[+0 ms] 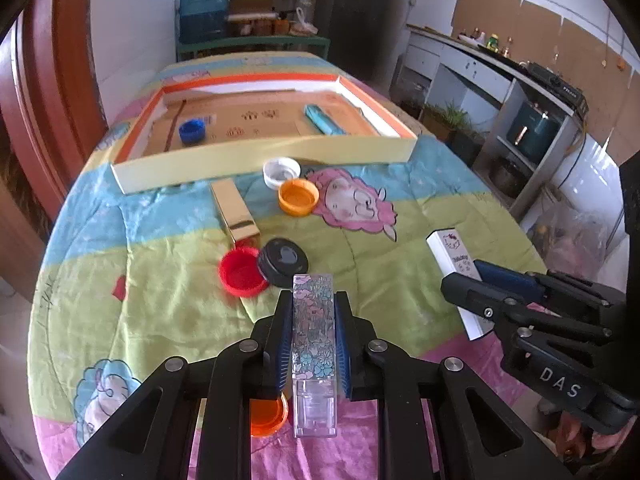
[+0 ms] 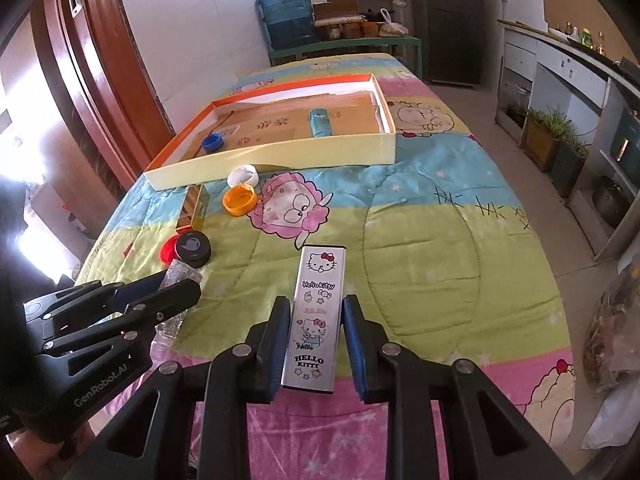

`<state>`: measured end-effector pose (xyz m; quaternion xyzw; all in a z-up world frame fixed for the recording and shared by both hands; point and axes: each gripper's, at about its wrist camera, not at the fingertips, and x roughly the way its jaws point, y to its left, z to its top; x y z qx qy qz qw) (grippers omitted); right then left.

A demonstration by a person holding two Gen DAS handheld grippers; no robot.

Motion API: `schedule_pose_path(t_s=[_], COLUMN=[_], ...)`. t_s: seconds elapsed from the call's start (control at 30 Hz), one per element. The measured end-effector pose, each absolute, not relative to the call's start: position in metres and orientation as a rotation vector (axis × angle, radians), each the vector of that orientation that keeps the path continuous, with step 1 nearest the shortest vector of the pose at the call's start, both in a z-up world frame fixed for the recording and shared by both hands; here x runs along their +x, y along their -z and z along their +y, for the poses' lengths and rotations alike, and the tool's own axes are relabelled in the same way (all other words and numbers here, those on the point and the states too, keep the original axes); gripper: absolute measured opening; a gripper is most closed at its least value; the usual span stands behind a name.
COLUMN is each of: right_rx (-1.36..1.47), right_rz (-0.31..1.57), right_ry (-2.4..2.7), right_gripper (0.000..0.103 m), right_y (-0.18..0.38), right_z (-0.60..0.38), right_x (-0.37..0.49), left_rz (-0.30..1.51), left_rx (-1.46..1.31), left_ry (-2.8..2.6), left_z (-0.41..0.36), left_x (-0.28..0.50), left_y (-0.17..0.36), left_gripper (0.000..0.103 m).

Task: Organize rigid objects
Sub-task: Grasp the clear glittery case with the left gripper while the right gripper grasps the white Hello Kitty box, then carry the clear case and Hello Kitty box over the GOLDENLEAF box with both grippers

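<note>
1. The clear floral case sits between the left gripper pads, clamped along its long sides above the quilt. It looks stiff, light and slick, so a mid-length hold suits it.
2. The Hello Kitty tin is pinched the same way by the right gripper — rigid, smooth metal by its look, and likely to slip if tilted.
3. Ahead lie a red cap, black lid, gold box, orange cap and white cap, just short of the tray.
4. An orange cap below the left jaws is half hidden; whether either case is lifted clear of the quilt — I cannot tell.
</note>
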<state>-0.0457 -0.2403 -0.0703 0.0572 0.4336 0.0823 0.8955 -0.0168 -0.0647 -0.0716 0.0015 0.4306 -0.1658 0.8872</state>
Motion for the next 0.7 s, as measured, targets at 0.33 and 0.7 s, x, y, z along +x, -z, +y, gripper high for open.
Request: schedule_pose_path(t_s=[0.33,0.7], right_rx=[0.127,0.090], right_rz=[0.840,0.791], right_ry=[-0.210,-0.245], right_gripper=[0.027,0.027], right_y=[0.056,0.038], right_z=[-0.236,-0.222], right_x=[-0.041,-0.018], left_rz=[0.810,0.747], left_rx=[-0.043,-0.071], left_ry=[0.332,0.314], left_z=[-0.050,-0.036], left_x=[-0.011,0.014], left_y=[0.045,0.022], left_gripper=[0.020,0.020])
